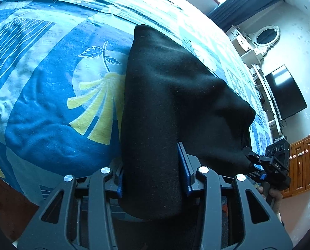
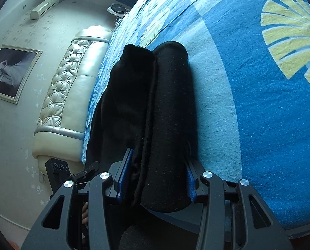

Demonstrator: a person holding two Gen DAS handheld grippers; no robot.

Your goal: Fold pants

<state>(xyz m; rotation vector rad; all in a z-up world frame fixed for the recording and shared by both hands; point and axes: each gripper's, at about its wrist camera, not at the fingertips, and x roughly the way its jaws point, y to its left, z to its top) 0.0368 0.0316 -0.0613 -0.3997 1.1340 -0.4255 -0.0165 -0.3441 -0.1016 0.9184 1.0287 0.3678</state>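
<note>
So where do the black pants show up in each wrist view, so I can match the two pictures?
Left wrist view: the black pants fill the centre, clamped in the left gripper at the bottom and stretching right to the right gripper.
Right wrist view: the pants run up the centre from the right gripper, bunched in thick folds.
Shared landmark: the blue bedspread with its yellow fan-shaped leaf print.

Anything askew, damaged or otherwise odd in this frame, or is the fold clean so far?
Nothing stands out. The black pants hang bunched between the left tool and right tool, both clamped on thick folds, over the blue patterned bedspread, which is only mildly wrinkled.
</note>
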